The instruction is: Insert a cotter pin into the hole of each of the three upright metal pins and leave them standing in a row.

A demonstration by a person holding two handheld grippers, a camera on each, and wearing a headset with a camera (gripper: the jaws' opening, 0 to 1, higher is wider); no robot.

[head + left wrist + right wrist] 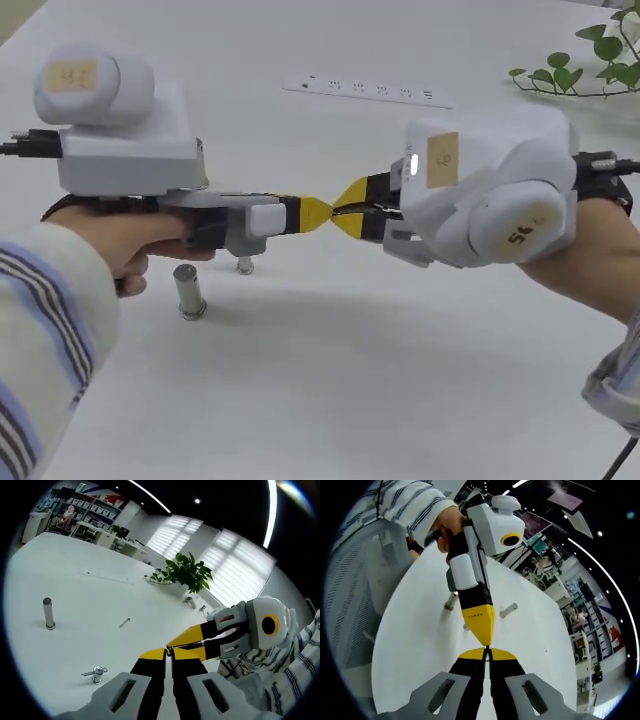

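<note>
Nearest me on the white table (400, 380), a tall upright metal pin (189, 290) stands at the near left. I cannot tell whether its hole is filled. Just beyond it is a shorter pin (96, 673) that seems to have a cotter pin through it crosswise. Above these two, in mid-air, the left gripper (168, 654) and the right gripper (487, 652) meet tip to tip, each with its yellow jaws pressed together. Anything pinched between them is too small for me to see; I judge it to be a cotter pin being handed over. Farther out, a loose cotter pin (124, 623) lies flat on the table. Far away are a power strip (365, 90) and, far right, a plant (590, 65). To do this well, I would hold with one gripper until the other has the pin's head firmly, leaving the legs free to aim at the tall pin's hole.
</note>
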